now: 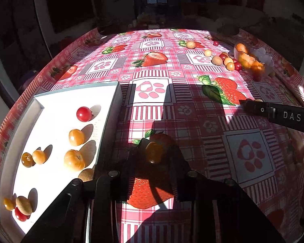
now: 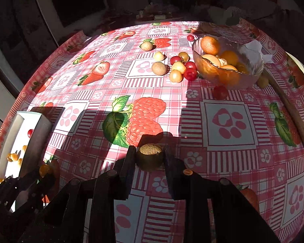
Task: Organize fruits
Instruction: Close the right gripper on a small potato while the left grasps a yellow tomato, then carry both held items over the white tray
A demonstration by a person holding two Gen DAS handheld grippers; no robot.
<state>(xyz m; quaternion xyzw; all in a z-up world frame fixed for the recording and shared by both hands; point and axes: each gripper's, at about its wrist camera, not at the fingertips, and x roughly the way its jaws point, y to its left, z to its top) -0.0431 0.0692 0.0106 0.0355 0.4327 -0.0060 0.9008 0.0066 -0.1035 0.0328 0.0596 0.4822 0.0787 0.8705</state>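
Note:
My left gripper (image 1: 154, 144) is shut on a small yellow-orange fruit (image 1: 153, 154), just above the cloth and right of the white tray (image 1: 77, 91). The tray holds several small fruits, among them a red cherry tomato (image 1: 84, 113) and a ribbed yellow tomato (image 1: 74, 160). My right gripper (image 2: 150, 148) is shut on a round brown fruit (image 2: 151, 157) over the middle of the table. More loose fruits (image 2: 177, 68) lie in a cluster at the far side, red, yellow and tan. In the left wrist view the right gripper (image 1: 251, 102) reaches in from the right.
A glass bowl (image 2: 253, 68) with oranges stands at the far right, a red tomato (image 2: 220, 92) before it. A wooden stick (image 2: 291, 111) lies along the right edge. The strawberry-print tablecloth (image 2: 229, 121) covers the round table. My left gripper (image 2: 43, 172) shows low on the left.

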